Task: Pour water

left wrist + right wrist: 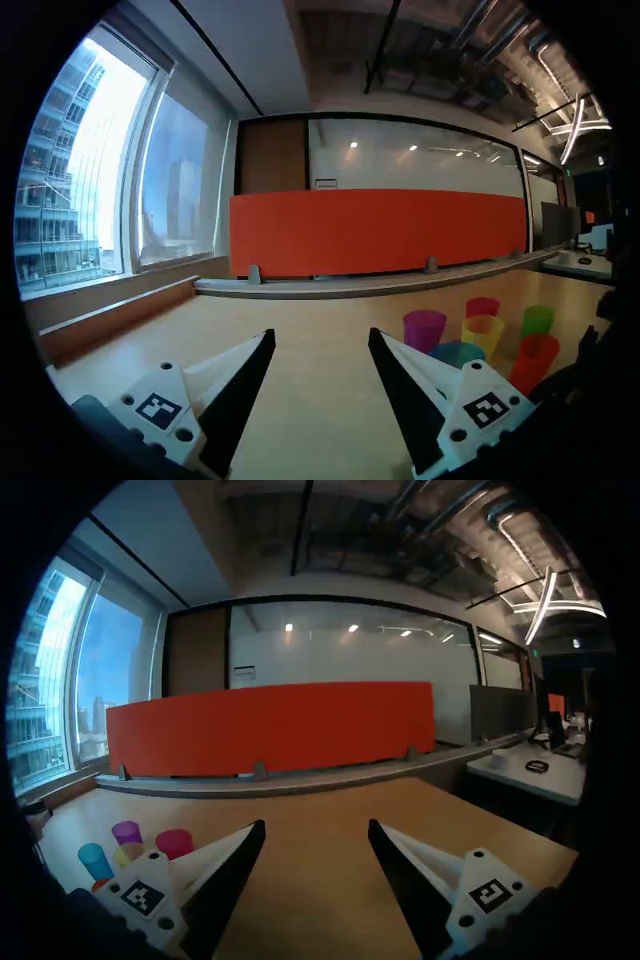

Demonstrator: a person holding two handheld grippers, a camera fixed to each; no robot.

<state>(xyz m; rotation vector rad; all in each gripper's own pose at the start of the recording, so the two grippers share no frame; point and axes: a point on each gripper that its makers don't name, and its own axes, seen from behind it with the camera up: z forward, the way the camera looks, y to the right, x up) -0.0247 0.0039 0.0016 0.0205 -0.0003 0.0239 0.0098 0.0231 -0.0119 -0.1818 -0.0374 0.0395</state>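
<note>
In the left gripper view, the left gripper (321, 334) hangs low over a pale wooden counter (320, 400). Its fingers (244, 384) stand wide apart and hold nothing; bare wood shows between them. The cups (482, 334) stand in a tight cluster at 4 o'clock, just beside the right finger. The blue cup (456, 352) is partly hidden behind that finger. The purple cup (424, 330) and yellow cup (482, 334) stand next behind it, with the pink cup (482, 306) and green cup (538, 320) farther back. The orange cup (534, 360) is the outermost, toward 3 o'clock. Whether any cup holds water cannot be told.

From 12 o'clock round to 9 o'clock the counter lies open. It ends ahead at a grey rail under an orange divider (376, 232). At 9 o'clock a raised wooden ledge (112, 316) borders it below the window (80, 184).

In the right gripper view, the right gripper (316, 826) is also spread wide, and its fingers (232, 872) grip nothing. Here the cups (126, 832) sit at 8 o'clock, partly behind the left finger, well apart from the right finger. The counter is open ahead as far as the divider (272, 728). Its right edge runs from 2 o'clock down toward 4 o'clock. A dark gap lies beyond that edge, and past it stands a white desk (528, 772) at 3 o'clock.
</note>
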